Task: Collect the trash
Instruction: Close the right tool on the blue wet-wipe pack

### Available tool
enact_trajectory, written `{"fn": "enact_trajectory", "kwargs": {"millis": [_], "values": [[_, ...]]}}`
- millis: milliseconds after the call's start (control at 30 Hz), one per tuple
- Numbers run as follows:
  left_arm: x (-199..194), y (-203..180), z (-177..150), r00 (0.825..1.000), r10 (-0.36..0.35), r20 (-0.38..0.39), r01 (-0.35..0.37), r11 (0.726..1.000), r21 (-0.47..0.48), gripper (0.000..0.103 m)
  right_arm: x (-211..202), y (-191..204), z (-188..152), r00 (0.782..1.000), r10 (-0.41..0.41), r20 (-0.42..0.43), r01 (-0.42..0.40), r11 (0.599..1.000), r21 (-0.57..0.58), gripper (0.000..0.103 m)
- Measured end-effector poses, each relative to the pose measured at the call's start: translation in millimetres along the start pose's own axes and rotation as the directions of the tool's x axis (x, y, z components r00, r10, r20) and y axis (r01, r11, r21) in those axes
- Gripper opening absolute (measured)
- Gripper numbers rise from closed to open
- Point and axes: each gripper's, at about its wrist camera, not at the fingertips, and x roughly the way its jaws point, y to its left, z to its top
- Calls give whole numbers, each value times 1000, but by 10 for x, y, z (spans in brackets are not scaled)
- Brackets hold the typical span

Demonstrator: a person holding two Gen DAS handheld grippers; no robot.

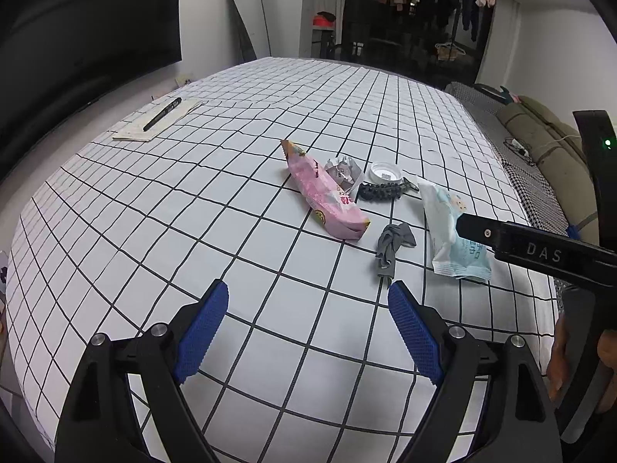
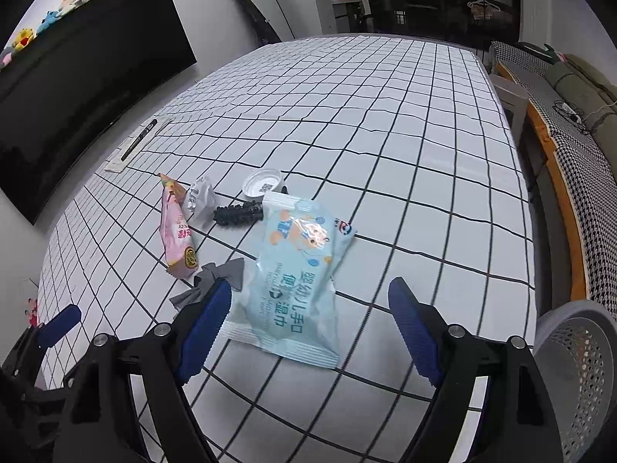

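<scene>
The left gripper [image 1: 308, 332] hung over the checked tablecloth [image 1: 193, 212] with its blue pads [image 1: 202, 332] spread wide and nothing between them. Ahead of it, slightly to the right, lay the litter in a loose cluster: a pink wrapper [image 1: 326, 193] lying lengthwise, a crumpled silver foil [image 1: 343, 171] touching its far side, a white lid [image 1: 385, 173] just beyond, and a black hair clip [image 1: 381, 191] between the lid and the pink wrapper. A grey scrap [image 1: 393, 247] lay nearest, just ahead of the left gripper's right pad. Far off to its left sat a pen [image 1: 162, 114] on a sheet of paper [image 1: 154, 121].

The right gripper [image 2: 310, 332] also stood wide open, holding nothing. A pale blue wipes pack [image 2: 300, 270] lay flat on the cloth directly ahead, its near end reaching in between the open pads [image 2: 414, 335] without either pad pressing it. The grey scrap [image 2: 219, 274] lay against the right gripper's left pad side, partly hidden behind it. The pink wrapper [image 2: 177, 231], foil [image 2: 200, 200], clip [image 2: 239, 212] and lid [image 2: 262, 183] sat farther ahead and to the left. A grey perforated basket [image 2: 574, 366] stood off the table edge, close to the right gripper's right side. From the left view, one black finger of the right gripper [image 1: 482, 231] overlapped the wipes pack [image 1: 447, 227].
</scene>
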Motion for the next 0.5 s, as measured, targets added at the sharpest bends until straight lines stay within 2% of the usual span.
{"fn": "enact_trajectory", "kwargs": {"millis": [100, 233, 433, 467, 500], "values": [[13, 15, 0, 1000, 0, -4, 0, 1000, -7, 83, 152, -10, 67, 999, 16, -38, -14, 999, 33, 80], [19, 44, 0, 1000, 0, -5, 0, 1000, -13, 83, 319, -33, 98, 997, -10, -73, 14, 998, 55, 80], [57, 60, 8, 1000, -1, -12, 1, 1000, -14, 83, 360, 8, 68, 996, -47, -71, 48, 999, 18, 79], [62, 55, 8, 1000, -2, -13, 1, 1000, -13, 83, 355, 15, 64, 996, -52, -67, 54, 998, 15, 78], [67, 52, 8, 1000, -2, -15, 2, 1000, -12, 83, 346, 22, 60, 996, -58, -64, 58, 998, 6, 71]]}}
